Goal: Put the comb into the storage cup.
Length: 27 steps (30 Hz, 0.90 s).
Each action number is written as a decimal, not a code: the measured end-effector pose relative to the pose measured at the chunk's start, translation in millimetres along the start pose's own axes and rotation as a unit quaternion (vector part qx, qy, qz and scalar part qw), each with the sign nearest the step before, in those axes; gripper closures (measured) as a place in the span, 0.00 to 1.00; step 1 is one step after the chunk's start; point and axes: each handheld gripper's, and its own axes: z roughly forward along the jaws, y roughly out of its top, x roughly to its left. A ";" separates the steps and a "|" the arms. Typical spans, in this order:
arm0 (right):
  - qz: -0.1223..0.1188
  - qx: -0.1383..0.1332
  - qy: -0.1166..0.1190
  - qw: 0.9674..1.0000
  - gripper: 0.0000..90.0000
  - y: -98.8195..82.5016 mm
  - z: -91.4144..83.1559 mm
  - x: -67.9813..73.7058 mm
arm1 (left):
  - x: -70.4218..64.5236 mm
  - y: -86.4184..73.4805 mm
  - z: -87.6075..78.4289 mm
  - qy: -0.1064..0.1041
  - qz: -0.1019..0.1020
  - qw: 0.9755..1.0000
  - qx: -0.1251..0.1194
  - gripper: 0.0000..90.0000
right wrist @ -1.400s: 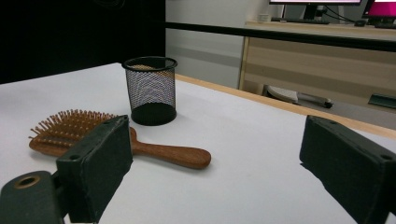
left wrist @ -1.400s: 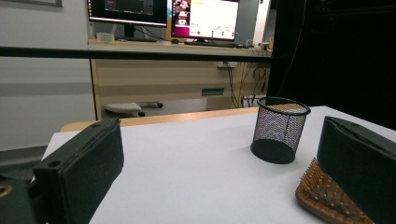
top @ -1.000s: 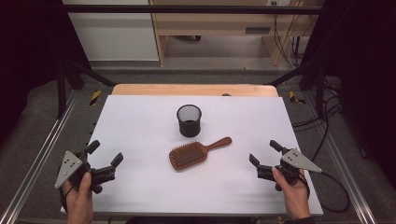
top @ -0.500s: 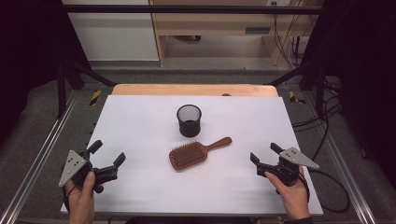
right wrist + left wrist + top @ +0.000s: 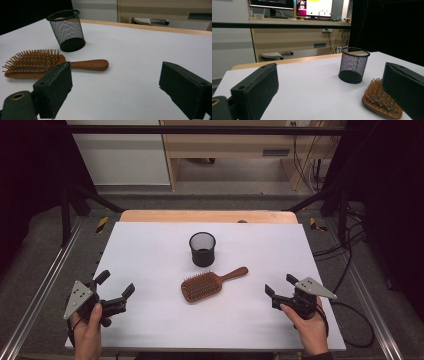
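Here, a wooden hairbrush (image 5: 210, 284) lies bristles up near the middle of a white table (image 5: 150, 250), its handle pointing toward the far right. Just behind it stands a black mesh cup (image 5: 202, 248), seemingly empty. The left gripper (image 5: 116, 288) and right gripper (image 5: 279, 286) rest at the near corners, well apart from the brush, jaws spread with nothing between them; the right pair has just narrowed slightly.

The right hand-held gripper (image 5: 115, 87) has its jaws spread wide with nothing between them above the white bench (image 5: 140, 50), where a wooden hairbrush (image 5: 37, 63) lies bristles up, left of the jaws, just before an upright black mesh cup (image 5: 66, 30).
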 end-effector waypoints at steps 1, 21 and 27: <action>0.002 0.001 0.000 1.000 0.14 -0.2 0.6 -0.2 | -0.3 0.0 0.1 0.000 0.001 1.000 0.001 0.01; -0.025 0.079 -0.039 0.996 0.30 33.0 67.1 8.0 | 2.1 -1.8 -2.0 0.003 -0.002 1.000 0.000 0.01; -0.035 0.110 -0.009 0.993 0.37 47.4 83.0 17.2 | -0.4 -1.8 1.2 0.001 0.001 1.000 0.006 0.02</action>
